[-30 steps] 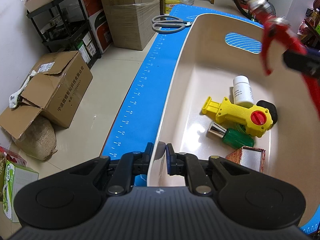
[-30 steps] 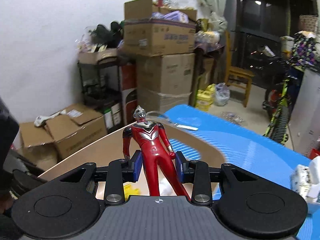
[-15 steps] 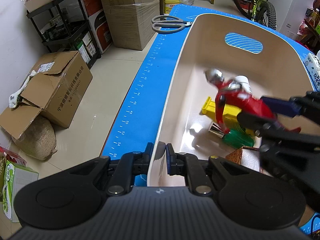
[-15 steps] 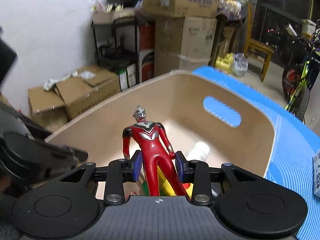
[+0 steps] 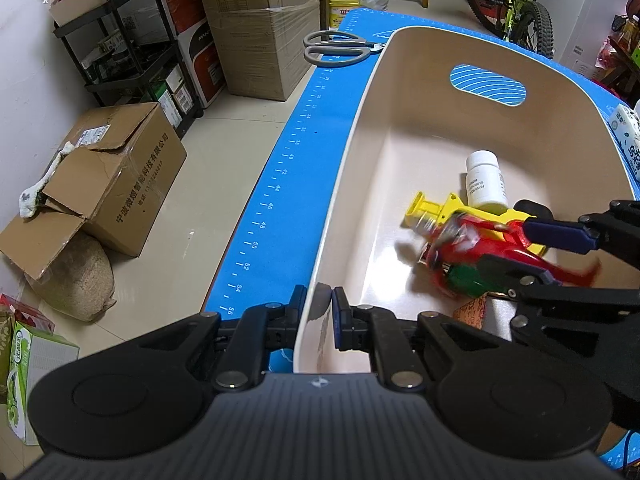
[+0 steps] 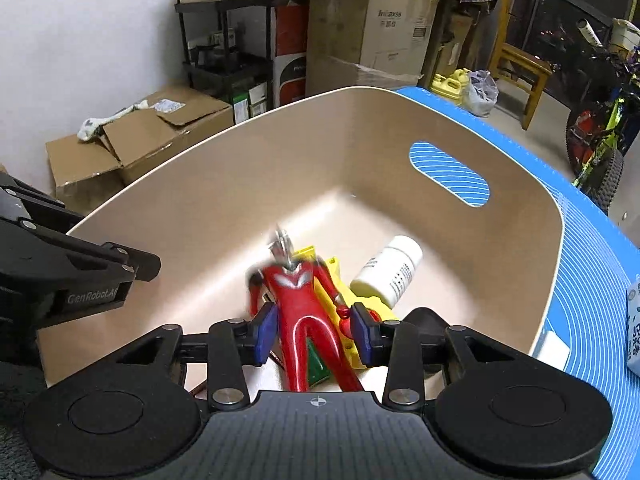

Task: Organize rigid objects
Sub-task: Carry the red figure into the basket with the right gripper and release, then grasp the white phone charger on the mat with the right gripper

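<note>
A beige bin (image 5: 360, 128) stands on the blue mat (image 5: 292, 168). My left gripper (image 5: 318, 312) is shut on the bin's near rim. My right gripper (image 6: 314, 334) is inside the bin (image 6: 224, 184) with its jaws parted. The red hero figure (image 6: 304, 300) lies blurred between them, free of the pads, above the yellow toy (image 6: 332, 280). The figure (image 5: 476, 248) also shows in the left wrist view, next to the right gripper (image 5: 532, 252). A white bottle (image 5: 484, 180) (image 6: 390, 272), a yellow toy (image 5: 436, 210) and a green bottle (image 5: 466, 282) lie on the bin floor.
Grey scissors (image 5: 338, 48) lie on the mat beyond the bin. A tissue pack (image 5: 628, 136) sits at the mat's right edge. Cardboard boxes (image 5: 100, 172), a black shelf (image 5: 132, 52) and a bicycle (image 5: 516, 4) stand on the floor around the table.
My right gripper has gone down into the bin and opened its jaws. The red figure has slipped free and is dropping onto the toys. My left gripper has stayed on the rim.
</note>
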Tool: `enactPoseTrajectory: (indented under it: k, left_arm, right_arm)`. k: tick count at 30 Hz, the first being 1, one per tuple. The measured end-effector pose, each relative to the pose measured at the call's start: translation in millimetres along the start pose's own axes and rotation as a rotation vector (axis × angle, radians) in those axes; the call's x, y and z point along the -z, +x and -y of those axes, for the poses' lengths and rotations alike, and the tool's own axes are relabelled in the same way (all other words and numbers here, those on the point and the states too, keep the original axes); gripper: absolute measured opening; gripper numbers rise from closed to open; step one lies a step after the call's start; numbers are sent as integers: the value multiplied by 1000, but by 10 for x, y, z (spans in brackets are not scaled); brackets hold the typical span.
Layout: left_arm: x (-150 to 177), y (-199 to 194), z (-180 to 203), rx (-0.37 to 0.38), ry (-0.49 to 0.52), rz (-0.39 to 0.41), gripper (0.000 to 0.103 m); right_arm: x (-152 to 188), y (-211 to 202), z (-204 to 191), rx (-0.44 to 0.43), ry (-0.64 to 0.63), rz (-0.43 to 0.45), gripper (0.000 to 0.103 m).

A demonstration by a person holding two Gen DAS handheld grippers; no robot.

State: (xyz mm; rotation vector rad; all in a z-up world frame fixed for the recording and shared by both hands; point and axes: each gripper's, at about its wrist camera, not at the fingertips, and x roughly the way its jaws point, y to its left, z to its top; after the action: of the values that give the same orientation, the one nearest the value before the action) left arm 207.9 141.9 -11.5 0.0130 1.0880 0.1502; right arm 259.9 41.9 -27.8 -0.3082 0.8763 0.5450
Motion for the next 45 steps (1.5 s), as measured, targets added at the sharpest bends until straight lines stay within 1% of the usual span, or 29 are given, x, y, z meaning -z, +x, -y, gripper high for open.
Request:
enactPoseTrajectory:
  k: [6,7,8,9,10,16,21,25,31,32,35,42,45]
  left_arm:
    - [-2,6,-15,3,-3,-1,15]
    - [-4,7,-13,4,-3,-1,15]
    - [-4,7,-18,5,-4,-1,15]
    - [-4,6,-22,5,-4,-1,15]
    - [-4,7,-25,6,-3,0,15]
    - [-2,9,-30,6,-3,0,15]
    - [-2,9,-30,5,-1,0,15]
    - [-1,9,-30,6,-3,0,15]
    - [-3,10,-33,7,-3,0,15]
    - [-1,9,-31,7,-3,0,15]
    - [-1,9,-32,6,-3,0,15]
    - [-1,10,-33,6,-2,0,15]
    - [-1,10,-33,6,-2,0,15]
  right_arm:
    - [-31,-120,105,-6,32,46,51]
    - [-38,-140,128,-2,39,53,55]
    - [-37,-180,162,4,50,69,66]
    - [-37,-222,191,9,59,90,71]
    - [-29,-271,223,10,66,115,74]
    - [-19,-498,514,55,131,185,75]
    - [-18,-588,815,120,182,204,80]
    - [45,-574,1030,172,213,208,89]
    - [207,-443,1285,234,266,208,90]
    - [234,-405,1335,242,273,206,93]
    - [301,-353,1425,215,308,235,97]
    - [404,-365,1543,175,359,288,97]
    - [448,-412,1660,186,391,307,97]
